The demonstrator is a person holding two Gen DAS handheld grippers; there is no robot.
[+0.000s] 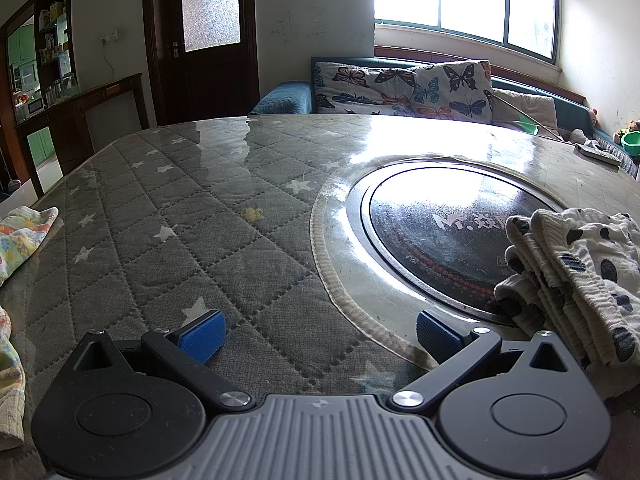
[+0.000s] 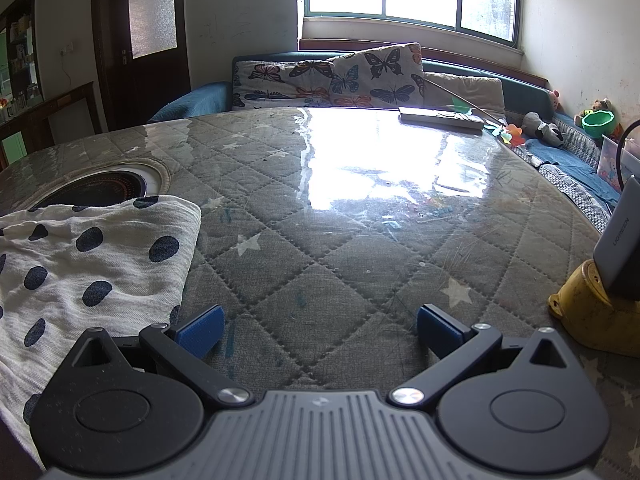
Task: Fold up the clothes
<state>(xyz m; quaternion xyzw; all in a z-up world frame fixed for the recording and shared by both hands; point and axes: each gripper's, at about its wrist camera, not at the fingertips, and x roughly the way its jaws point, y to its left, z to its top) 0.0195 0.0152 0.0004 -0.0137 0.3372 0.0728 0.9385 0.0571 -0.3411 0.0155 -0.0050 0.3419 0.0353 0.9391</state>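
Grey quilted, star-printed desk (image 1: 168,200) under clear glossy film, set before a blue sofa with butterfly-print cushions (image 2: 332,78) and a bright window. Folded white, dark-spotted cloth (image 2: 96,256) lying beside the round black inset hob (image 1: 432,236), overlapping its near edge. Pastel-patterned cloth (image 1: 24,236) at desk's left edge. Left gripper (image 1: 318,336) spread wide, empty, above the desk; right gripper (image 2: 318,332) likewise wide, holding nothing, just beside the spotted cloth.

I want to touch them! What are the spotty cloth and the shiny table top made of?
The white cloth with dark blue dots looks like soft woven cotton or gauze: crinkly texture, matte, limp folds. The grey quilted star-patterned table cover seems to be stitched fabric under a clear glossy sheet, probably plastic, since it mirrors the window.
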